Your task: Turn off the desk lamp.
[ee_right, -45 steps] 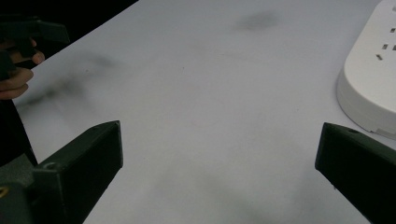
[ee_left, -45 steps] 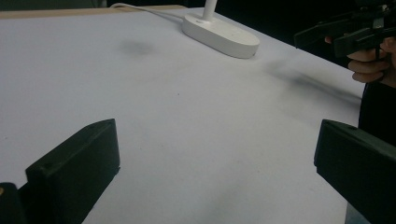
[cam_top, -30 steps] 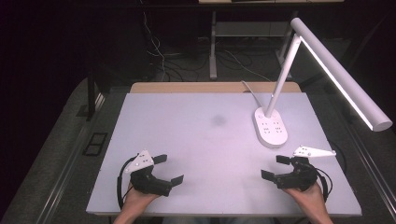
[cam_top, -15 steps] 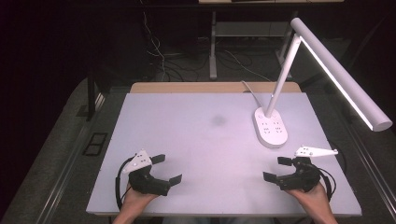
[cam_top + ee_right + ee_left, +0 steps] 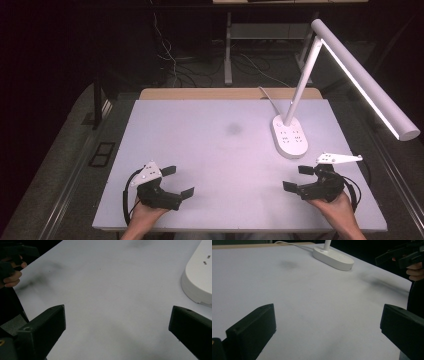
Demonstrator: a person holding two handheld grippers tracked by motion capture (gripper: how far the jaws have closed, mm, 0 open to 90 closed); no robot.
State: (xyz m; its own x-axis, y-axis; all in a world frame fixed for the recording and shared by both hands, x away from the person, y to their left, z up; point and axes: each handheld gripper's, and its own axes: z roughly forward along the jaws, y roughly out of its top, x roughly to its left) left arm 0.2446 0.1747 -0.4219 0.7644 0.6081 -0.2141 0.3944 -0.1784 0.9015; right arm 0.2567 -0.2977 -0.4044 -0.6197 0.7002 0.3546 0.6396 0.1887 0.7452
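The left claw (image 5: 177, 181) rests low at the near left of the bench (image 5: 210, 150), held from beneath by a hand (image 5: 142, 214), its blocky black jaws spread wide with nothing between them. The bench top is smooth, matte and pale, with a faint dark smudge (image 5: 234, 129) near mid-table. The lamp base (image 5: 289, 136), a rounded white plastic oval, stands on the right part of the bench with a slim white arm rising from it. Just below it the right claw (image 5: 297, 178) sits equally agape and empty. Against half a second ago, both claws have barely shifted
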